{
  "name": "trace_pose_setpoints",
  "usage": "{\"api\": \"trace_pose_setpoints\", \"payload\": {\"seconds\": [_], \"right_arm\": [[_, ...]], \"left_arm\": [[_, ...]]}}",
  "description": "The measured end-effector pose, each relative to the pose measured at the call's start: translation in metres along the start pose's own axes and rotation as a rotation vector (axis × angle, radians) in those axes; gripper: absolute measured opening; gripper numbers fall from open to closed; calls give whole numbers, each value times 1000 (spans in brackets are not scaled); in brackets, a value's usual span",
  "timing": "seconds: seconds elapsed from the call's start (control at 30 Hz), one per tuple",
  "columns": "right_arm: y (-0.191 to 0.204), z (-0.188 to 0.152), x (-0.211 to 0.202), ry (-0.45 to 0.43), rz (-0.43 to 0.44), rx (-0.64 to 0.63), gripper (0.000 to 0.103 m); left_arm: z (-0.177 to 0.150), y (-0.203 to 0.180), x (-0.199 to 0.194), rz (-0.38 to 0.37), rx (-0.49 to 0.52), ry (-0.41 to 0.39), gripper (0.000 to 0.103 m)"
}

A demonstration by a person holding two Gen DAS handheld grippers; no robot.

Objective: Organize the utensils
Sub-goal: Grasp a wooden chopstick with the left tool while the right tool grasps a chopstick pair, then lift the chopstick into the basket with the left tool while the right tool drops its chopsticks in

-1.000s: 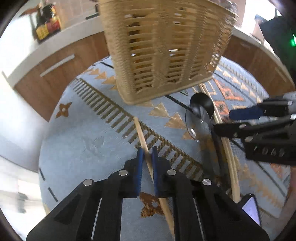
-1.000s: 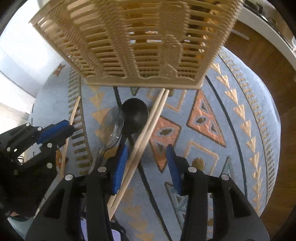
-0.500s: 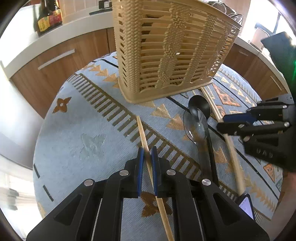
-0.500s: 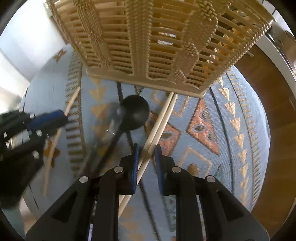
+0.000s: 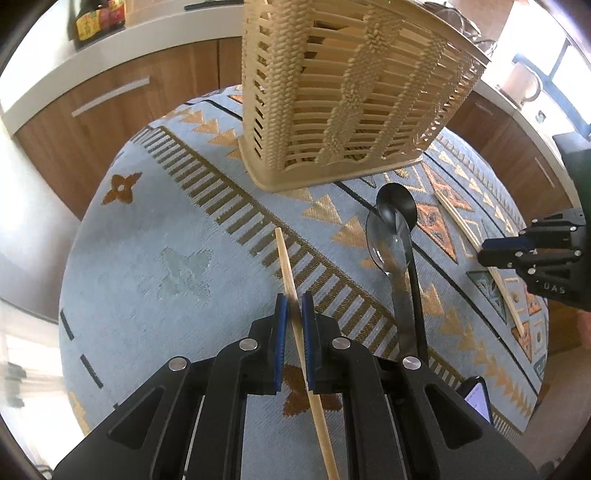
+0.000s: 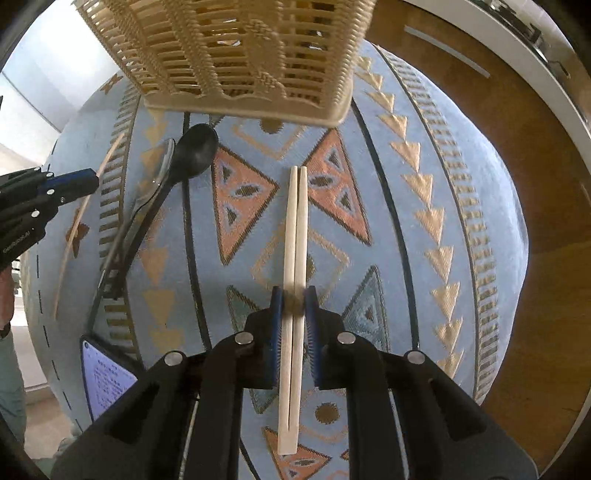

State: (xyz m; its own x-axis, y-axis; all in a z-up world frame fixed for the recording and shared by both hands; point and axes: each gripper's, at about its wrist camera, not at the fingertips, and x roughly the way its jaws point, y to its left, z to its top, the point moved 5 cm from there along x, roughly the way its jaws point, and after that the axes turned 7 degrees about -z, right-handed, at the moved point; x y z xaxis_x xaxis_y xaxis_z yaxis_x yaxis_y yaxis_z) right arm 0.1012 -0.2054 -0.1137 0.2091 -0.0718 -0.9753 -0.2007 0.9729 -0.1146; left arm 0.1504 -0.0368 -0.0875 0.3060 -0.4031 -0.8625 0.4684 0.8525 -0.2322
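My left gripper [image 5: 294, 308] is shut on a single wooden chopstick [image 5: 286, 260] that points toward the cream slatted basket [image 5: 347, 96]. My right gripper [image 6: 294, 301] is shut on a pair of wooden chopsticks [image 6: 297, 221], held over the patterned mat and pointing at the basket [image 6: 236, 51]. A black spoon [image 5: 400, 221] and a clear spoon [image 5: 386, 247] lie side by side on the mat between the grippers; both show in the right wrist view, black [image 6: 192, 155] and clear [image 6: 157, 173]. The right gripper [image 5: 532, 251] shows at the right of the left wrist view.
The round table carries a blue patterned mat [image 5: 166, 258]. A phone [image 6: 105, 380] lies at the mat's near edge. Wooden cabinets [image 5: 110, 110] and a white counter with bottles [image 5: 92, 22] stand behind. The left gripper [image 6: 44, 195] shows at the left of the right wrist view.
My right gripper closed on the chopstick pair and swung it away from the spoons and the basket. My left gripper kept its chopstick and shifted slightly.
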Motion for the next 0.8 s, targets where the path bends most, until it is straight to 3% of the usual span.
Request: {"api": "trace_pose_setpoints", "payload": {"seconds": [0.13, 0.23, 0.5, 0.57, 0.63, 0.8], "right_arm": [[-23, 11, 7, 14, 61, 35, 19], [-35, 23, 9, 24, 56, 25, 19], [-11, 40, 9, 74, -59, -55, 18], [-3, 42, 8, 69, -68, -77, 11], [18, 23, -1, 58, -79, -78, 10], [14, 15, -11, 2, 14, -48, 9]], "left_arm": [[2, -10, 3, 8, 43, 35, 21], [4, -16, 7, 42, 90, 70, 22], [9, -28, 16, 108, 217, 194, 23], [8, -32, 16, 119, 232, 196, 13], [6, -32, 15, 132, 230, 184, 4], [3, -26, 4, 48, 151, 79, 3]]}}
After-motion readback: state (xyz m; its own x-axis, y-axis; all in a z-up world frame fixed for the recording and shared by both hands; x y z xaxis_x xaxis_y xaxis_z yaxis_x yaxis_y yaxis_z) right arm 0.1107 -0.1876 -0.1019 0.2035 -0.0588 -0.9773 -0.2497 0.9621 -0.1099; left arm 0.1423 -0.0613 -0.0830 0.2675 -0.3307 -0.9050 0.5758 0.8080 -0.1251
